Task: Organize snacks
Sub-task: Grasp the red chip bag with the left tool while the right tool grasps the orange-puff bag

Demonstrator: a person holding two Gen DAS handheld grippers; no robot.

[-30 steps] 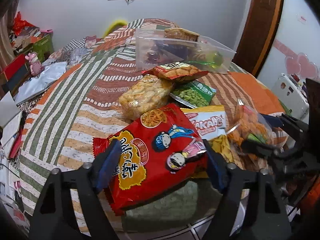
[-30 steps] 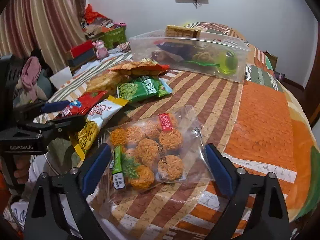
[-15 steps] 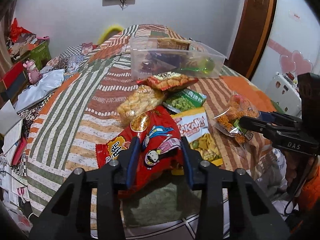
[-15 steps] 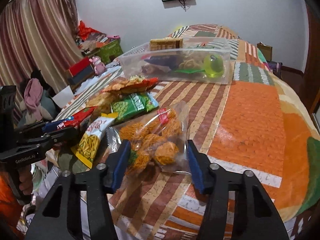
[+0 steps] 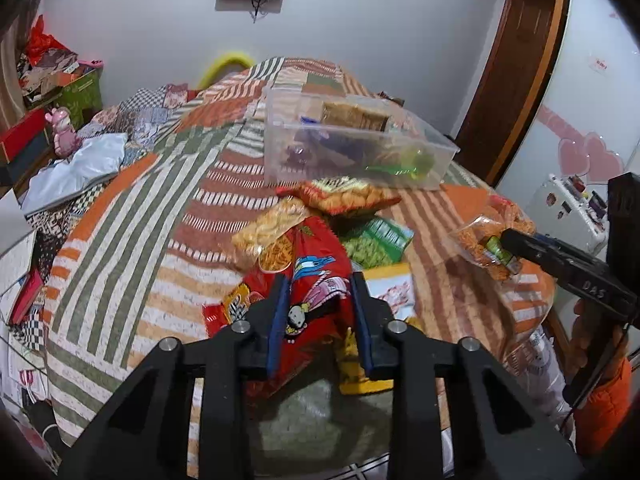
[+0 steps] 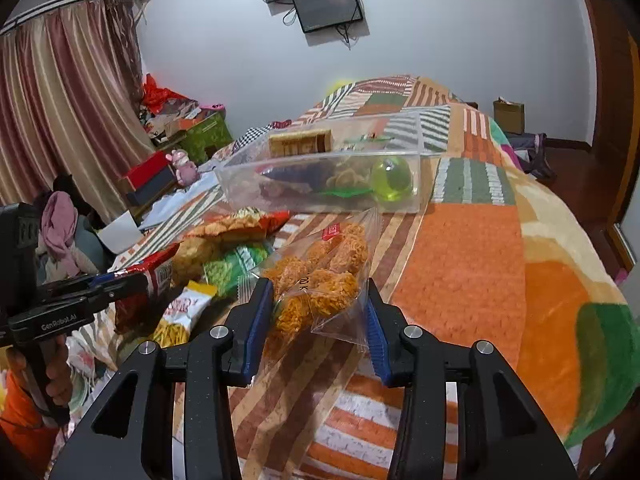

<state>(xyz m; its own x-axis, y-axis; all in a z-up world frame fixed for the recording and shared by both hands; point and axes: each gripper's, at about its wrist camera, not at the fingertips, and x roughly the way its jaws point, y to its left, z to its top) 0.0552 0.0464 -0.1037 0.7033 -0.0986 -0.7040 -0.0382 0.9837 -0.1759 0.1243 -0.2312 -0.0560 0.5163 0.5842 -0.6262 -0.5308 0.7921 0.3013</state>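
My left gripper point(image 5: 318, 312) is shut on a red cartoon snack bag point(image 5: 308, 276) and holds it lifted over the bed's near edge. My right gripper point(image 6: 318, 312) is shut on a clear bag of orange noodle balls point(image 6: 320, 276), raised above the quilt; this bag also shows in the left wrist view point(image 5: 486, 236). A clear plastic bin point(image 5: 352, 148) with several snacks in it sits farther back on the bed, and shows in the right wrist view point(image 6: 324, 176). The left gripper with the red bag point(image 6: 148, 280) appears at the left of the right wrist view.
On the patchwork quilt point(image 5: 132, 216) lie a yellow chip bag point(image 5: 390, 288), a green pea bag point(image 5: 372, 244), an orange-red snack bag point(image 5: 344, 198) and a clear bag of puffs point(image 5: 268, 228). Clutter and boxes point(image 5: 52, 92) stand left of the bed. A door point(image 5: 516, 68) is at the right.
Both grippers have closed from wide open onto their bags and lifted them off the quilt. The red bag and the noodle-ball bag are now crumpled between the pads.
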